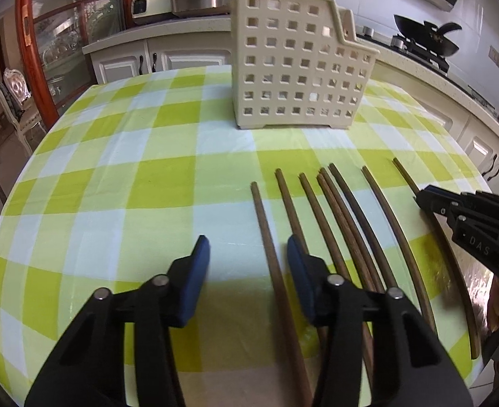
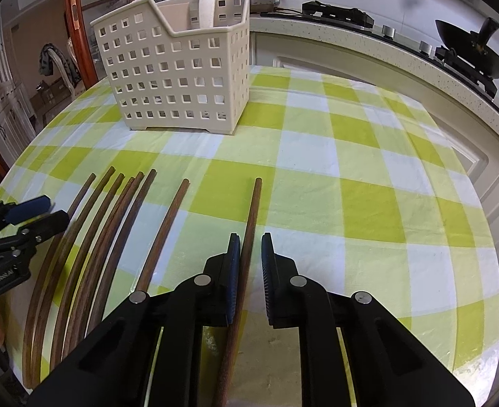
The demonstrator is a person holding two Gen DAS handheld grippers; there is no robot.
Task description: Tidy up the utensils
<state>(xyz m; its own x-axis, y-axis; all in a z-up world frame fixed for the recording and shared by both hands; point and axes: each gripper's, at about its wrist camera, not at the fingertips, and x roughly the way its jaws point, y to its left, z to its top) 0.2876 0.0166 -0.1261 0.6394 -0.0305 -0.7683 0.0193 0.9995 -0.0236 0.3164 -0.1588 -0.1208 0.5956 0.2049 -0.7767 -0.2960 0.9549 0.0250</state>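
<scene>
We find the right gripper with its blue pads nearly together around the rightmost chopstick; the left pad lies against the stick, a sliver of gap shows at the other, so we judge the pinch all but made. The left gripper stands half spread astride the leftmost chopstick, its pads clear of the wood. The step in hand, in our judgement, is pickup from both ends of the row. Next, each grip must seat firmly, then lift and carry to the cream perforated caddy standing well beyond on the checked tablecloth. The chopsticks are slender dark wood, lying flat, roughly parallel, several bunched at the middle.
</scene>
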